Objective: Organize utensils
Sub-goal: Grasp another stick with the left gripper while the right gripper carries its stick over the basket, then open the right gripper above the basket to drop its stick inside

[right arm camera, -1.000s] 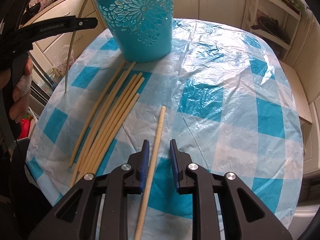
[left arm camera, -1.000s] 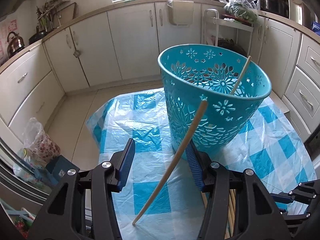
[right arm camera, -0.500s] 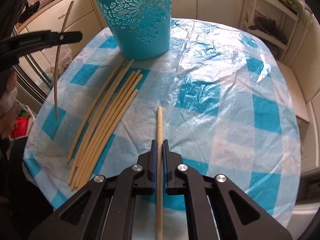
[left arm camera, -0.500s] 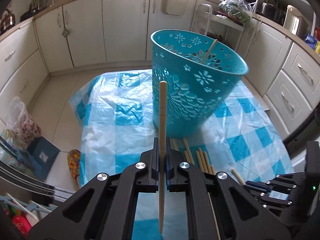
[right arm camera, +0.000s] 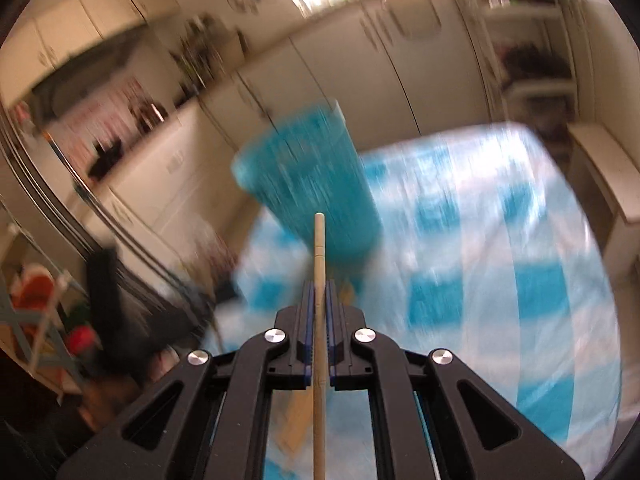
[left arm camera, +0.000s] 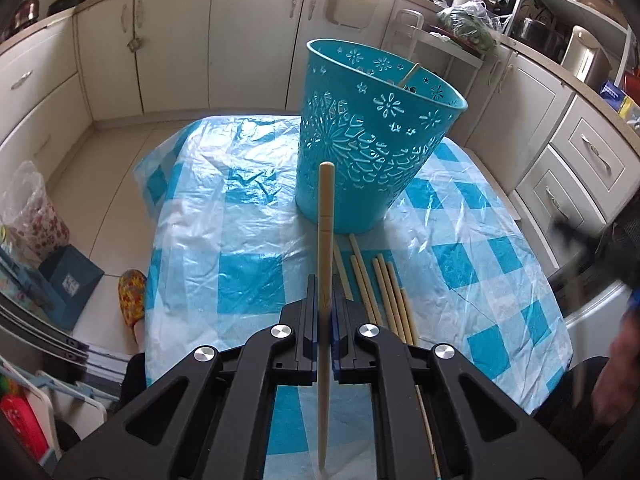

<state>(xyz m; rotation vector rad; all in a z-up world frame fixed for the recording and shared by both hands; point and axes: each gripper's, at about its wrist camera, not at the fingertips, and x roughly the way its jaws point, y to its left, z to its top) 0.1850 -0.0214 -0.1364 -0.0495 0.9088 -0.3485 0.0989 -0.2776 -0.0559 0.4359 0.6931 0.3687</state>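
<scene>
With both tools loaded, this looks like the carry-to-basket step: the left gripper (left arm camera: 325,312) has its jaws pinched on a long pale wooden chopstick (left arm camera: 325,216), held off the blue-and-white checked plastic tablecloth (left arm camera: 248,208) and pointing at the turquoise perforated plastic basket (left arm camera: 372,140). On the other side, the right gripper (right arm camera: 319,300) is clamped on a second pale wooden chopstick (right arm camera: 319,248), its view smeared with motion blur. One stick already leans inside the basket, while a loose row of chopsticks (left arm camera: 384,292) lies on the cloth just before its base. Next, I reckon, each stick must rise above the rim, tip downward, and only then be let go.
</scene>
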